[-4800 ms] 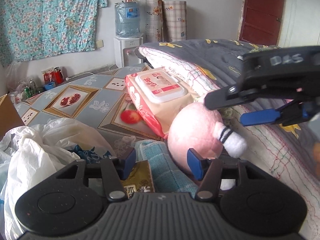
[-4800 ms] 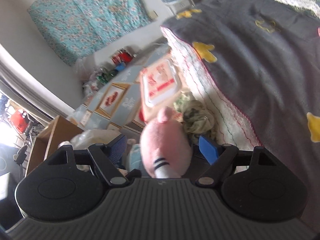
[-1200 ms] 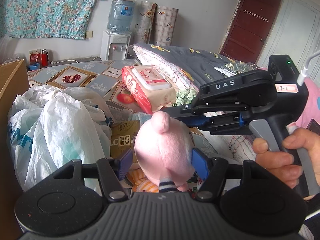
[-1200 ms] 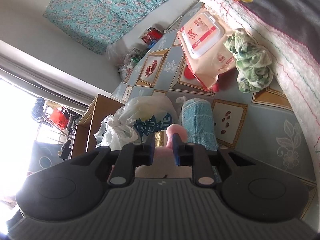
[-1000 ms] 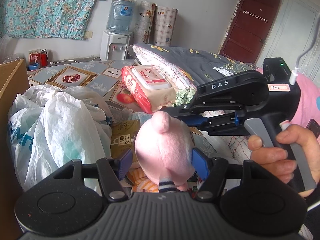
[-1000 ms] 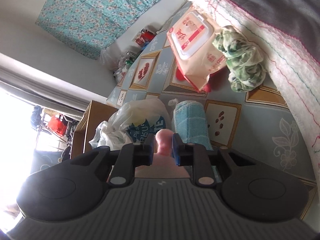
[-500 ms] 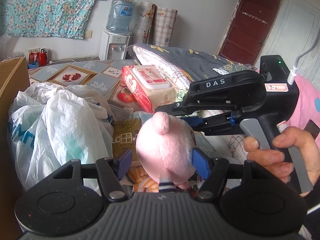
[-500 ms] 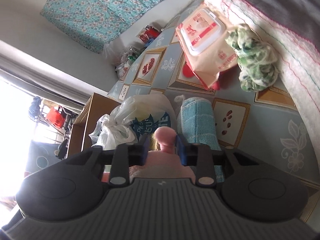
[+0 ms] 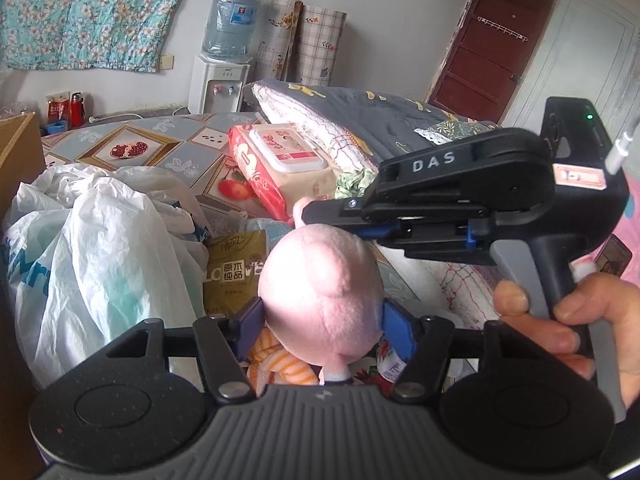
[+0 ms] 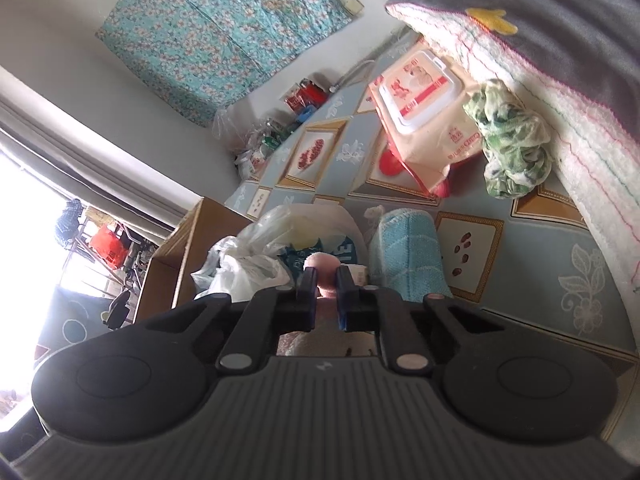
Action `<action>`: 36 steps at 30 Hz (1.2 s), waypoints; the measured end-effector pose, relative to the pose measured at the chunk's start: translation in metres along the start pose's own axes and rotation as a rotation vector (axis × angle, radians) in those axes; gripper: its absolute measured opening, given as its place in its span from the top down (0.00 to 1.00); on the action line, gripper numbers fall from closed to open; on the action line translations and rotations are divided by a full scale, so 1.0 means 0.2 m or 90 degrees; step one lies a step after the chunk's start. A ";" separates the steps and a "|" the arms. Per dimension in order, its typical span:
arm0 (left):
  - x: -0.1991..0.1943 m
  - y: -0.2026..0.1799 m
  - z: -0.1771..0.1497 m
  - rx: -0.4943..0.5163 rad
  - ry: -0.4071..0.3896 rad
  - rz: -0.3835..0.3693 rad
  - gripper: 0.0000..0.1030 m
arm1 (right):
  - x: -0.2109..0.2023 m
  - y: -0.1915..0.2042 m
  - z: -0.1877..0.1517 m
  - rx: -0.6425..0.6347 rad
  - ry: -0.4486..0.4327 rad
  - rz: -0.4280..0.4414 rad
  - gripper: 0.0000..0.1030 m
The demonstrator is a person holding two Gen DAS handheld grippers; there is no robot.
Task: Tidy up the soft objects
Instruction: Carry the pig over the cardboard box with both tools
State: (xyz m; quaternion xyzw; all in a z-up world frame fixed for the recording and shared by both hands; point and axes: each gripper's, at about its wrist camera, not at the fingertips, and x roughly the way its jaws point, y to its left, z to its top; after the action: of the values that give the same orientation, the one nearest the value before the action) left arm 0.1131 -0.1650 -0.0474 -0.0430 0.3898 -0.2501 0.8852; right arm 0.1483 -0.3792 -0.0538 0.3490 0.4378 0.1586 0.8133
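While the bed's patterned mat (image 9: 168,148) lies strewn with a white plastic bag (image 9: 92,248) and a wipes pack (image 9: 280,160), the pink plush toy (image 9: 320,284) hangs above it, squeezed at its body between the left gripper (image 9: 322,318)'s blue pads. From the right side, a hand (image 9: 580,320) on the trigger aims the right gripper (image 10: 326,280) downward; its jaws are clenched on the plush's small ear (image 10: 322,266).
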 end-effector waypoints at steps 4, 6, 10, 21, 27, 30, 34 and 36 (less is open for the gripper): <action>-0.10 -0.01 -0.02 -0.005 -0.020 -0.003 0.38 | -0.11 0.12 -0.02 -0.041 -0.022 0.011 0.92; -0.16 -0.02 -0.01 -0.006 -0.039 -0.004 0.38 | -0.16 0.19 -0.03 -0.070 -0.035 0.013 0.93; -0.31 -0.02 0.00 -0.010 -0.082 -0.001 0.37 | -0.24 0.38 -0.05 -0.121 -0.055 0.034 0.93; -0.84 0.24 0.01 -0.084 -0.229 0.116 0.37 | -0.12 1.11 -0.09 -0.258 -0.014 0.202 0.93; -1.04 0.53 0.01 -0.146 -0.250 0.230 0.37 | 0.26 1.49 -0.15 -0.260 0.093 0.275 0.93; -1.07 0.69 0.03 -0.177 -0.235 0.275 0.37 | 0.48 1.63 -0.19 -0.247 0.149 0.280 0.93; -1.06 0.89 0.05 -0.211 -0.199 0.324 0.37 | 0.74 1.77 -0.26 -0.235 0.206 0.268 0.93; -1.04 0.99 0.06 -0.227 -0.176 0.339 0.37 | 0.85 1.81 -0.30 -0.233 0.225 0.257 0.93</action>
State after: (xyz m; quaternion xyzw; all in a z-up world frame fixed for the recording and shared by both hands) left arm 0.0830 0.1051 0.0464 -0.1270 0.3009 0.0700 0.9425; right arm 0.2127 -0.0025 0.0773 0.2438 0.4583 0.4511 0.7260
